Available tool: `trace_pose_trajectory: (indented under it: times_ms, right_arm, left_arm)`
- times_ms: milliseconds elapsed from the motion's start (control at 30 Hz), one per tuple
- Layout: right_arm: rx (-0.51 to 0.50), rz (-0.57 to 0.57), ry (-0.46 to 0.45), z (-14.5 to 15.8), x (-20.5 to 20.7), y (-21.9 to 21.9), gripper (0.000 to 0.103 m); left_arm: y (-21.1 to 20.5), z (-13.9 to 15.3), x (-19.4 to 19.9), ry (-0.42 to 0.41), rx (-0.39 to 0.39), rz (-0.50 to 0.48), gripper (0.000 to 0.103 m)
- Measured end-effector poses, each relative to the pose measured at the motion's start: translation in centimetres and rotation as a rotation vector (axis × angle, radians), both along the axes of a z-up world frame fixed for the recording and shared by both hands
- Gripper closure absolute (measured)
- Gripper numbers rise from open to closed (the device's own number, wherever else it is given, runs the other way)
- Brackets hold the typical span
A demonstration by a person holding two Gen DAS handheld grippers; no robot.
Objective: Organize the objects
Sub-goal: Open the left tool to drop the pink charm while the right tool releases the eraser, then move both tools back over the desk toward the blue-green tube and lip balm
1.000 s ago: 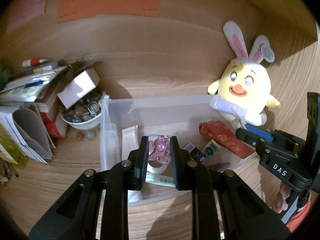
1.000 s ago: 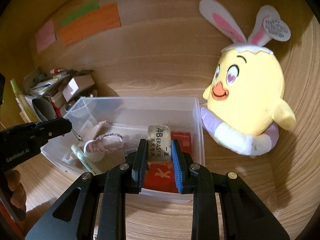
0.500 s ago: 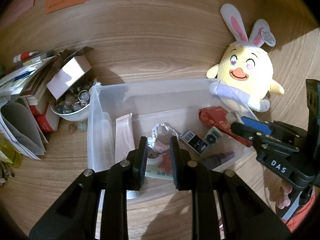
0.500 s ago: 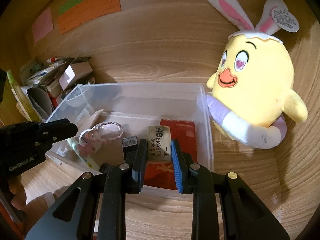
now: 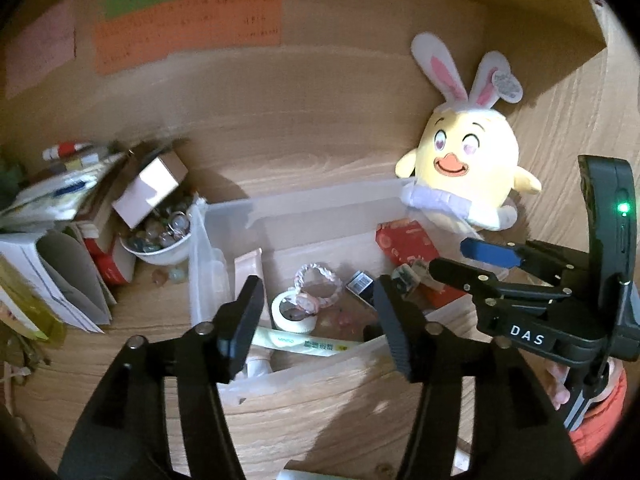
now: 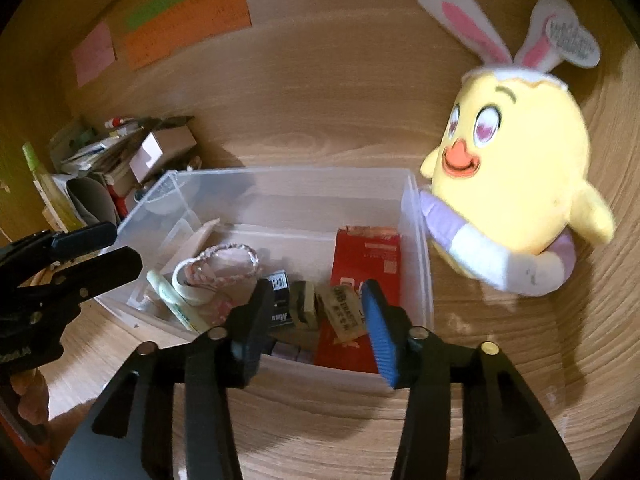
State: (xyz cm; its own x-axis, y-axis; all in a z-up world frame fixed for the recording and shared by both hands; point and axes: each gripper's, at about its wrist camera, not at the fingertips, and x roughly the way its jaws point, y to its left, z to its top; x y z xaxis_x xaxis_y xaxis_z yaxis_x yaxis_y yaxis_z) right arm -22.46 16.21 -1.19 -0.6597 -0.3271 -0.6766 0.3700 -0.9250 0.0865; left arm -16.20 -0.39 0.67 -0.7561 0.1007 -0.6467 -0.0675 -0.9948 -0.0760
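A clear plastic bin point(image 5: 304, 204) point(image 6: 416, 256) sits on the wooden desk. In it lie a white tape roll point(image 5: 294, 312), a braided pink loop point(image 5: 320, 276) point(image 6: 228, 256), a green tube point(image 5: 304, 342), a red packet point(image 6: 364, 264) and a beige eraser point(image 6: 346, 312). My left gripper point(image 5: 320, 300) is open and empty above the bin's near side. My right gripper point(image 6: 318, 308) is open above the eraser, which lies loose on the red packet. The right gripper point(image 5: 480, 264) also shows in the left wrist view.
A yellow bunny-eared plush point(image 5: 464, 172) point(image 6: 516, 168) leans against the bin's right end. Left of the bin stand a white bowl of marbles point(image 5: 160, 236), a small cardboard box point(image 5: 152, 188) and stacked papers point(image 5: 52, 240). Sticky notes point(image 6: 184, 20) hang on the back wall.
Both grippers have opened. The left let go of the pink charm, the right let go of the eraser; both items now lie in the bin.
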Motion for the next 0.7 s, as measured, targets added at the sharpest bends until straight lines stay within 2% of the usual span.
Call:
trace_pose_trajectory:
  times_ms: [67,133,233,367,533,700]
  right_arm:
    - [-0.001,0.003,0.025,0.7,0.6,-0.1,0.051]
    - [-0.009,0.010,0.049,1.4,1.4,-0.1,0.038]
    - [-0.009,0.011,0.080,2.2,2.5,-0.1,0.027]
    - [0.016,0.017,0.116,3.0,4.1,-0.3,0.022]
    - [0.015,0.035,0.130,3.3,5.9,0.0,0.021]
    - [0.014,0.070,0.105,2.7,7.1,-0.5,0.020]
  left_arm:
    - [0.0,0.4,0.5,0.013,-0.002,0.005,0.034]
    - [-0.2,0.8,1.0,0.027,-0.005,0.012,0.028]
    - [-0.4,1.2,1.9,0.042,-0.013,0.020,0.022]
    - [-0.7,1.4,3.0,0.044,-0.008,0.020,0.013]
    - [-1.2,1.3,4.2,0.032,0.004,0.018,0.009]
    - [-1.6,0.5,5.2,-0.001,0.006,0.022,0.008]
